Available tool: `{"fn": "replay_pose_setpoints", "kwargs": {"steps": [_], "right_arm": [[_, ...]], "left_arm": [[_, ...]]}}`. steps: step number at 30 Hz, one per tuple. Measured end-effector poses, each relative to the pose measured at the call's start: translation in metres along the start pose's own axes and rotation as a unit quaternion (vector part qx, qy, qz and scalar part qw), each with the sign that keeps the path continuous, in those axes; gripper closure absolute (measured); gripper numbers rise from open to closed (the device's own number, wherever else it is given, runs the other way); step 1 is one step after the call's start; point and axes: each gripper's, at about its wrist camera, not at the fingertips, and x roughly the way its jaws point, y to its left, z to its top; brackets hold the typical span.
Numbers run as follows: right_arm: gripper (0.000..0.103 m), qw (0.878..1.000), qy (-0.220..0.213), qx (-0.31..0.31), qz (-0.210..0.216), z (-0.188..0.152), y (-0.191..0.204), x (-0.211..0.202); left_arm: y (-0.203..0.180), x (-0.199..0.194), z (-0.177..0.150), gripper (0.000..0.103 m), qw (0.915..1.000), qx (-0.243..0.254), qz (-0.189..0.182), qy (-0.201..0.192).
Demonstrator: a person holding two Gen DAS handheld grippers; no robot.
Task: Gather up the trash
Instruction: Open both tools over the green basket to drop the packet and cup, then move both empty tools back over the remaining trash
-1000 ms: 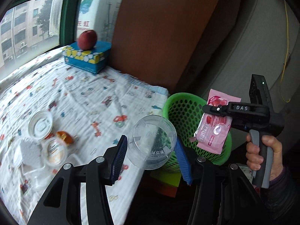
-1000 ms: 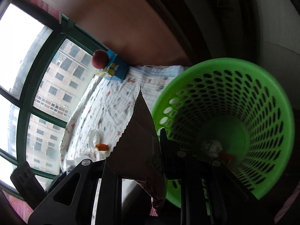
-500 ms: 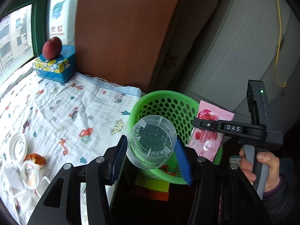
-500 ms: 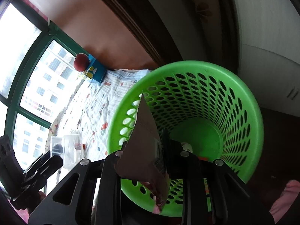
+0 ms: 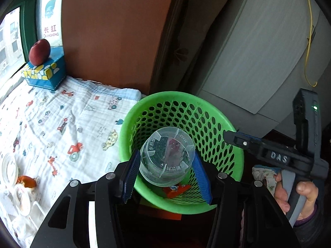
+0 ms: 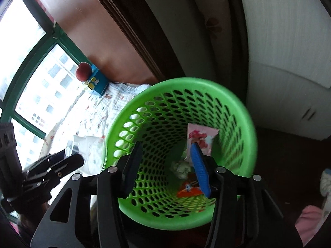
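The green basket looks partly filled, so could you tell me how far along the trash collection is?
Done: the pink wrapper is inside the green basket, beside crumpled paper and an orange wrapper; the right gripper is opening, empty. In hand: the left gripper holds a clear cup over the basket. Left: lids and orange scrap on the cloth.

Over the round green perforated plastic basket [image 6: 186, 95], jaws opening.
Right gripper [image 6: 167, 165] empty between its pads; pink printed snack wrapper [image 6: 201, 138] inside against the far wall, crumpled white tissue [image 6: 180, 168] and orange packet [image 6: 189, 189] at the bottom. Left gripper [image 6: 62, 163] beside the rim with a clear plastic cup [image 6: 86, 144].
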Motion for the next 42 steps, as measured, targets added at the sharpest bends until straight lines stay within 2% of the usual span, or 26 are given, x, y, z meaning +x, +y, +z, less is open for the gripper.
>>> {"fn": "replay_pose_setpoints", "kwargs": {"steps": [3, 8, 13, 17, 21, 26, 29, 32, 34, 42], "right_arm": [[0.048, 1.000, -0.010, -0.010, -0.011, -0.005, 0.000, -0.005], [0.047, 0.999, -0.022, -0.032, -0.024, -0.013, 0.003, -0.010], [0.044, 0.998, -0.027, -0.041, -0.033, -0.019, 0.006, -0.013], [0.042, 0.998, -0.029, -0.049, -0.027, -0.021, 0.015, -0.013], [0.036, 0.996, -0.035, -0.078, -0.036, -0.026, 0.031, -0.011], [0.030, 0.995, -0.033, -0.094, -0.019, -0.032, 0.053, -0.007], [0.027, 0.994, -0.029, -0.109, -0.011, -0.036, 0.069, -0.003], [0.025, 0.992, -0.028, -0.123, 0.000, -0.042, 0.086, 0.001], [0.022, 0.991, -0.026, -0.128, 0.012, -0.045, 0.098, 0.005], [0.021, 0.986, -0.008, -0.162, 0.041, -0.061, 0.144, 0.019]], "left_arm": [[-0.005, 0.008, 0.001, 0.053, 1.0000, 0.002, -0.006, 0.006], [-0.010, 0.019, 0.002, 0.053, 0.9997, 0.000, -0.017, 0.019], [-0.012, 0.022, 0.001, 0.043, 0.9994, -0.008, -0.031, 0.016], [-0.007, 0.014, -0.002, 0.043, 0.9996, -0.016, -0.022, 0.008], [0.006, -0.001, -0.007, 0.042, 0.9997, -0.026, 0.002, -0.004], [0.030, -0.028, -0.018, 0.039, 0.9978, -0.041, 0.046, -0.024], [0.047, -0.045, -0.025, 0.039, 0.9958, -0.058, 0.060, -0.038], [0.062, -0.061, -0.034, 0.039, 0.9928, -0.068, 0.087, -0.048], [0.072, -0.070, -0.039, 0.032, 0.9908, -0.077, 0.099, -0.051], [0.125, -0.110, -0.062, 0.032, 0.9783, -0.130, 0.143, -0.074]]}}
